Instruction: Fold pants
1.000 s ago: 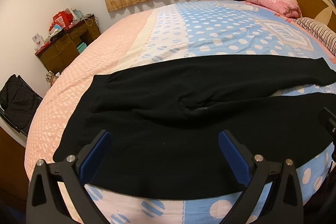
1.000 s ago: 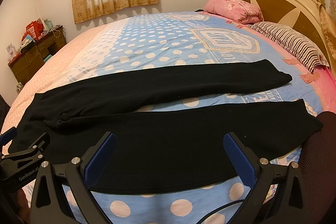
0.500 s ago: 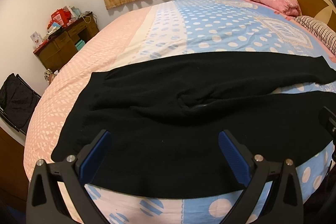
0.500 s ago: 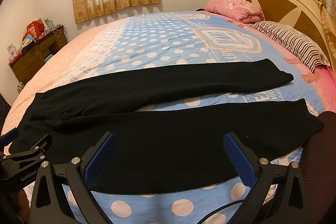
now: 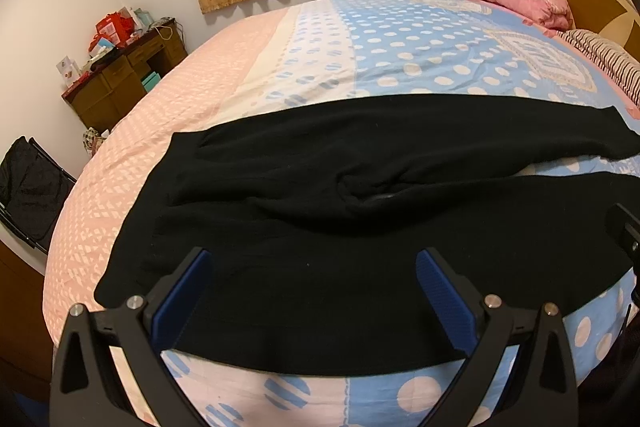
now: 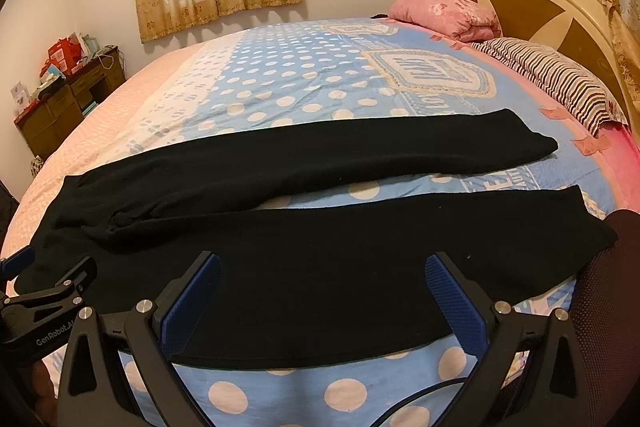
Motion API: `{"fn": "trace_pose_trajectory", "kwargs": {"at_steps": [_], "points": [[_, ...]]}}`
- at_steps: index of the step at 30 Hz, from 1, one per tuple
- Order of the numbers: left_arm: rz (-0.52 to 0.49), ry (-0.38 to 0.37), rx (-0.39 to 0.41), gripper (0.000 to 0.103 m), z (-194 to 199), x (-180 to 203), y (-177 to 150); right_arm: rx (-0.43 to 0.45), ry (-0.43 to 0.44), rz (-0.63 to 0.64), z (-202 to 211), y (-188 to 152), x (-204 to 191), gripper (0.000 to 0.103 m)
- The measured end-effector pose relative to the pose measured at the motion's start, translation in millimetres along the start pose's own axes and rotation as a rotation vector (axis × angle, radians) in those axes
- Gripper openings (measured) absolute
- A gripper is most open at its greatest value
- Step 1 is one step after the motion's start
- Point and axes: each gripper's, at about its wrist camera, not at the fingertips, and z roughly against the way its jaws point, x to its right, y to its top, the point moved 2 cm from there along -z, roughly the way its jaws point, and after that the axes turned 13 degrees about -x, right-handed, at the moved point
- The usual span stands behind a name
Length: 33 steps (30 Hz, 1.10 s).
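Black pants (image 5: 320,227) lie flat across the bed, waist to the left, both legs stretched right and slightly apart. In the right wrist view the pants (image 6: 340,267) show both legs, with cuffs near the headboard side. My left gripper (image 5: 312,291) is open and empty, hovering above the near edge of the waist and hip part. My right gripper (image 6: 324,291) is open and empty above the near leg. The left gripper (image 6: 44,291) also shows at the left edge of the right wrist view.
The bed (image 5: 420,59) has a pink and blue dotted cover. A pink pillow (image 6: 444,13) and a striped pillow (image 6: 560,83) lie by the headboard (image 6: 532,3). A cluttered wooden desk (image 5: 120,75) stands at the far left. A dark chair (image 6: 608,307) is at near right.
Both grippers have crept slightly forward over the pants; the pants have not moved and both grippers stay open.
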Motion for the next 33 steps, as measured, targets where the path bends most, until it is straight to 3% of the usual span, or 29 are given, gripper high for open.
{"fn": "trace_pose_trajectory", "kwargs": {"at_steps": [18, 33], "points": [[0.017, 0.010, -0.005, 0.103, -3.0, -9.8, 6.1, -0.036, 0.004, -0.007, -9.4, 3.6, 6.6, 0.102], [0.067, 0.053, -0.024, 0.103, -20.0, -36.6, 29.7, -0.041, -0.010, 0.012, -25.2, 36.8, -3.2, 0.102]]}}
